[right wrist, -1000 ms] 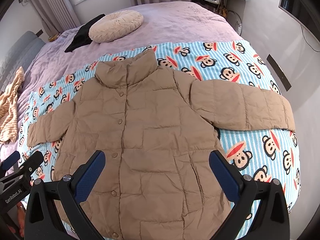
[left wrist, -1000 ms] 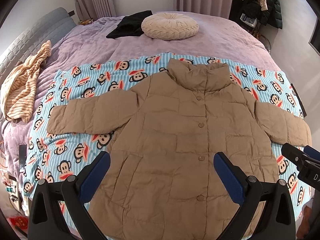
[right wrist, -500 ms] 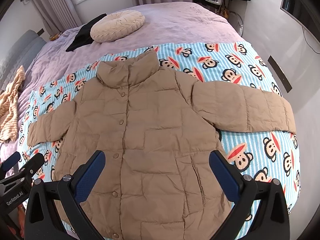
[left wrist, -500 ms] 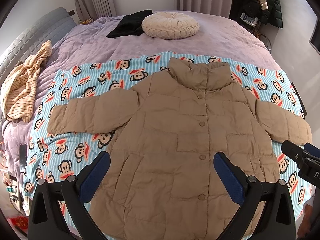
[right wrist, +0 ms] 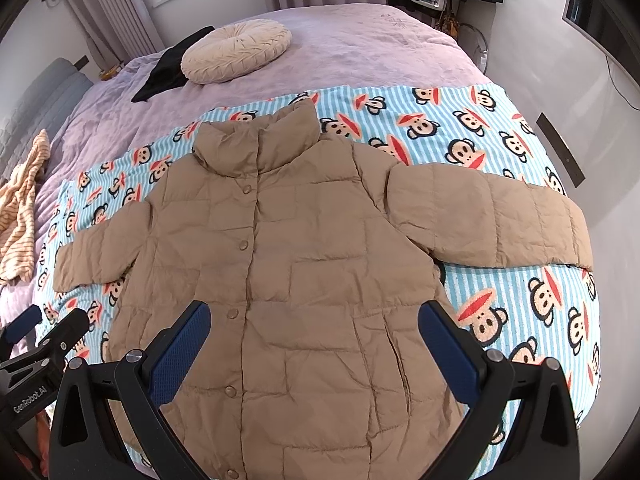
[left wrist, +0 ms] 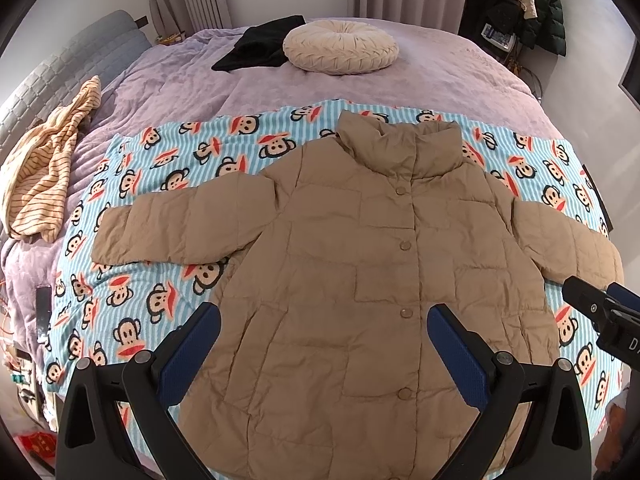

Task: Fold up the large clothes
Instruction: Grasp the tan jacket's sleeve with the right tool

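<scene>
A tan quilted puffer jacket (left wrist: 380, 264) lies flat and buttoned, front up, on a blue striped monkey-print blanket (left wrist: 168, 304), both sleeves spread out sideways. It also shows in the right wrist view (right wrist: 304, 272). My left gripper (left wrist: 324, 332) is open and empty, hovering above the jacket's lower front. My right gripper (right wrist: 312, 328) is open and empty above the same lower part. Each gripper shows at the edge of the other's view.
The blanket (right wrist: 500, 312) covers the near part of a purple bed (left wrist: 440, 80). A round cream cushion (left wrist: 340, 48) and a black garment (left wrist: 260, 44) lie at the far end. A striped yellow cloth (left wrist: 44, 168) lies at the left. Coats (left wrist: 520, 4) hang at the back right.
Both views have shifted only slightly; the jacket sits a little lower in the frames. Both grippers stay open and the jacket has not moved.
</scene>
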### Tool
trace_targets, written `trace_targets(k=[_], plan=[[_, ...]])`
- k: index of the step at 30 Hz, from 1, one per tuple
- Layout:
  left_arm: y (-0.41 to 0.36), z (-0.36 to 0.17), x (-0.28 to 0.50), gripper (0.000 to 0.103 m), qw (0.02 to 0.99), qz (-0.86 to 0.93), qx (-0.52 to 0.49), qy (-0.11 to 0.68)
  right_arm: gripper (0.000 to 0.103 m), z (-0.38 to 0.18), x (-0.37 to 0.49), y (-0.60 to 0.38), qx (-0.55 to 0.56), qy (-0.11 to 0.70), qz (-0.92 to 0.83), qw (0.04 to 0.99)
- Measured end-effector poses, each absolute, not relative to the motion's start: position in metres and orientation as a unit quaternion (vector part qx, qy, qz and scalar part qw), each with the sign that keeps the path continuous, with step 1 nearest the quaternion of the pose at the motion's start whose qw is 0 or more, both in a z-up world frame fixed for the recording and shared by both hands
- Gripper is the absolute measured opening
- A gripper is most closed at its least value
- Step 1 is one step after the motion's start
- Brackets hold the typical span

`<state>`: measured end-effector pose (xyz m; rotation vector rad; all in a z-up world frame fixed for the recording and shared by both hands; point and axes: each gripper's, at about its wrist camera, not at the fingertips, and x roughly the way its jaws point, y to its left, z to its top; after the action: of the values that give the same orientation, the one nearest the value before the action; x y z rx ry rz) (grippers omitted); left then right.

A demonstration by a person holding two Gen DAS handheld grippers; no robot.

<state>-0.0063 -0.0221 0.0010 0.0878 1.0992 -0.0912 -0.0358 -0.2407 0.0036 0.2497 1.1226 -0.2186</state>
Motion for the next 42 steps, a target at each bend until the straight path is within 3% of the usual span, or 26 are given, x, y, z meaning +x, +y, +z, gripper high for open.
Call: trace_targets(k=[12, 19, 28, 37, 42], plan=[[0.019, -0.026, -0.002, 0.103, 0.836, -0.067, -0.005, 0.544, 0.103, -0.024, -0.033, -0.222, 0.143, 0.566, -0.079, 0.808], [0.093, -0.075, 0.023, 0.103, 0.82, -0.033, -0.038, 0.57, 0.103, -0.05, -0.027, -0.182, 0.139, 0.577, -0.048, 0.803], [0.233, -0.149, 0.074, 0.103, 0.792, -0.018, -0.176, 0.585, 0.103, -0.109, 0.008, -0.086, 0.146, 0.615, -0.023, 0.774], [0.299, -0.234, 0.143, 0.103, 0.759, -0.08, -0.321, 0.561, 0.103, -0.16, 0.047, -0.016, 0.134, 0.635, 0.004, 0.76], [0.326, -0.223, 0.17, 0.103, 0.782, -0.086, -0.354, 0.505, 0.103, -0.169, 0.062, -0.006, 0.145, 0.621, 0.004, 0.77]])
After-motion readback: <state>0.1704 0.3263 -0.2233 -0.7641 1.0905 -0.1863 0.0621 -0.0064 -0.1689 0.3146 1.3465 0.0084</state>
